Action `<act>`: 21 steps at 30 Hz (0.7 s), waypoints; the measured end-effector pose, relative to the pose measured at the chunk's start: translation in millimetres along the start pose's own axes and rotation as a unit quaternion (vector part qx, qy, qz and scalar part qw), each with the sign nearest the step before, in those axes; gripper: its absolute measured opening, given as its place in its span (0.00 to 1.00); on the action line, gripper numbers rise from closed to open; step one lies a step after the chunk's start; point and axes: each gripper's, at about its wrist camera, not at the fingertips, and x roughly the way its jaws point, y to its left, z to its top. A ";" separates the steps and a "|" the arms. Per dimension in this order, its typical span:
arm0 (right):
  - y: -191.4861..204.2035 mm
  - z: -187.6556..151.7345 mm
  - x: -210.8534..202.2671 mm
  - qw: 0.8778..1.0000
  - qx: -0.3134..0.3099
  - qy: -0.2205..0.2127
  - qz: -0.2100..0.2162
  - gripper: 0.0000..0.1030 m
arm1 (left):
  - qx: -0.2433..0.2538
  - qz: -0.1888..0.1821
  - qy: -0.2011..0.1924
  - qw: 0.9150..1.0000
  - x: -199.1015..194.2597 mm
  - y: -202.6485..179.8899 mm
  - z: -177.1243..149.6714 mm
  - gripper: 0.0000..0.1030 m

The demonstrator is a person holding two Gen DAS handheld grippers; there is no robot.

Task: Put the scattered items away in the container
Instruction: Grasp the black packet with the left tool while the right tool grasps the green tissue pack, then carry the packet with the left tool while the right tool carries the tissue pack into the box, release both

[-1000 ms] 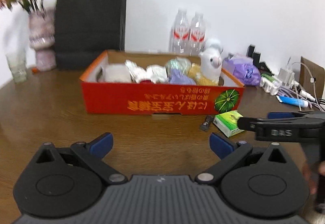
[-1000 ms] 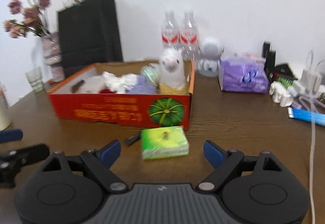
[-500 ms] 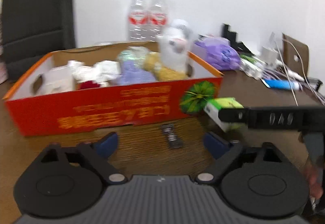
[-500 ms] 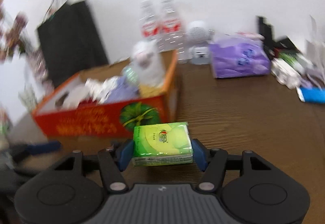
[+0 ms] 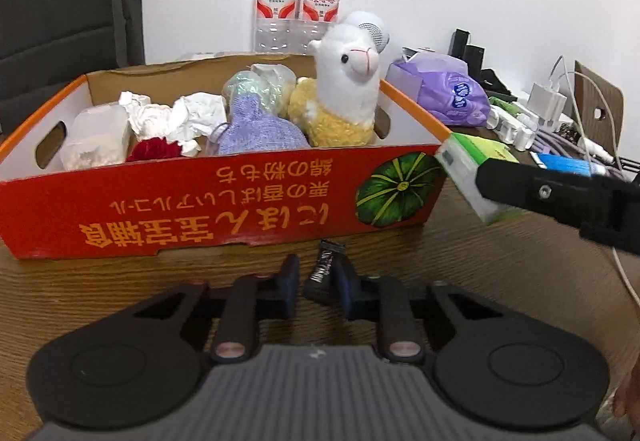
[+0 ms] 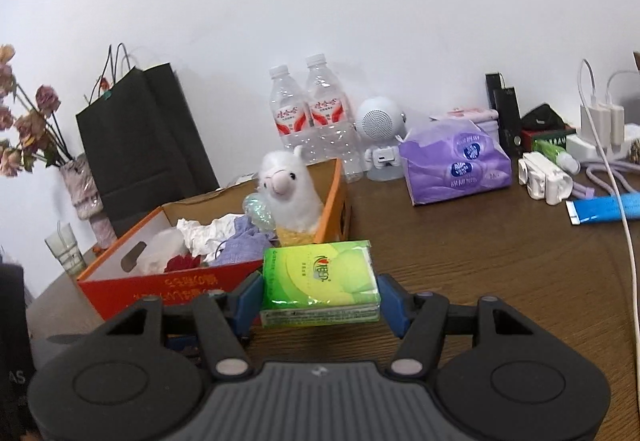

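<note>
The tissue pack (image 6: 320, 283) has left the tabletop (image 6: 500, 261), gripped in the right gripper (image 6: 320, 295); the left gripper (image 5: 316, 281) has just closed around the dark sachet (image 5: 324, 269). Next, carry both over the box (image 5: 200, 209).

Small dark foil sachet (image 5: 325, 270) lying flat on the wood-grain tabletop, just in front of the red-and-orange cardboard box (image 5: 208, 209) printed with a green pumpkin. Glossy green tissue pack (image 6: 320, 283) lifted off the table, roughly level, near the box's front right corner.
</note>
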 end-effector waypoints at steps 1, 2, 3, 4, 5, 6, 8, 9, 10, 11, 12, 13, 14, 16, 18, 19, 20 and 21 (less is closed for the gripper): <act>2.2 0.3 -1.4 1.000 -0.003 -0.003 0.001 0.59 | -0.002 -0.005 0.000 1.000 0.6 0.0 0.0 0.15; 4.2 0.6 -2.8 1.000 -0.004 -0.005 0.001 0.59 | 0.000 -0.006 -0.001 1.000 1.4 -0.9 -0.2 0.15; 5.9 0.9 -4.1 1.000 -0.007 -0.008 0.003 0.59 | 0.003 -0.006 -0.003 1.000 1.7 -1.9 -0.7 0.14; 7.0 0.9 -5.5 1.000 -0.009 -0.010 0.004 0.59 | 0.008 -0.005 -0.006 1.000 1.6 -3.4 -1.7 0.12; 8.0 0.4 -6.0 1.000 -0.012 -0.013 0.003 0.59 | 0.014 -0.002 -0.007 1.000 0.9 -5.3 -2.6 0.11; 8.7 -0.2 -5.8 1.000 -0.014 -0.014 0.002 0.59 | 0.018 0.000 -0.009 1.000 -1.1 -6.8 -3.7 0.10; 9.1 -1.9 -3.9 1.000 -0.016 -0.011 0.000 0.59 | 0.019 0.006 -0.017 1.000 -11.4 -6.8 -6.2 0.09; 8.9 -3.0 -3.0 1.000 -0.015 -0.010 0.000 0.59 | 0.014 0.010 -0.026 1.000 -20.0 -5.3 -7.6 0.09; 9.1 -4.1 -2.6 1.000 -0.016 -0.009 0.001 0.59 | 0.008 0.014 -0.037 0.999 -31.8 -2.9 -10.1 0.09; 10.1 -5.2 -2.5 1.000 -0.017 -0.010 0.001 0.59 | -0.001 0.021 -0.053 0.998 -46.4 0.4 -14.1 0.09; 12.0 -6.3 -3.1 1.000 -0.020 -0.011 0.001 0.59 | -0.010 0.031 -0.067 0.997 -60.3 3.9 -19.4 0.09; 14.5 -7.7 -4.2 1.000 -0.025 -0.011 0.003 0.59 | -0.019 0.048 -0.081 0.995 -76.3 7.9 -27.5 0.09; 18.7 -9.9 -6.2 0.999 -0.031 -0.011 0.006 0.59 | -0.025 0.064 -0.093 0.993 -89.8 11.5 -35.8 0.09; 29.8 -16.8 -12.3 0.999 -0.042 -0.005 0.014 0.59 | -0.038 0.085 -0.108 0.990 -112.3 18.3 -51.0 0.09; 43.0 -27.2 -22.6 0.999 -0.047 0.007 0.027 0.59 | -0.051 0.103 -0.126 0.985 -136.9 23.4 -68.8 0.09; 49.5 -32.4 -29.4 0.998 -0.049 0.011 0.032 0.59 | -0.057 0.110 -0.133 0.983 -147.0 24.6 -75.1 0.09; 57.3 -38.3 -38.5 0.998 -0.049 0.014 0.037 0.59 | -0.061 0.117 -0.144 0.981 -159.4 25.1 -83.3 0.09; 65.1 -43.6 -48.9 0.998 -0.050 0.012 0.041 0.59 | -0.063 0.120 -0.154 0.979 -170.9 24.6 -89.7 0.09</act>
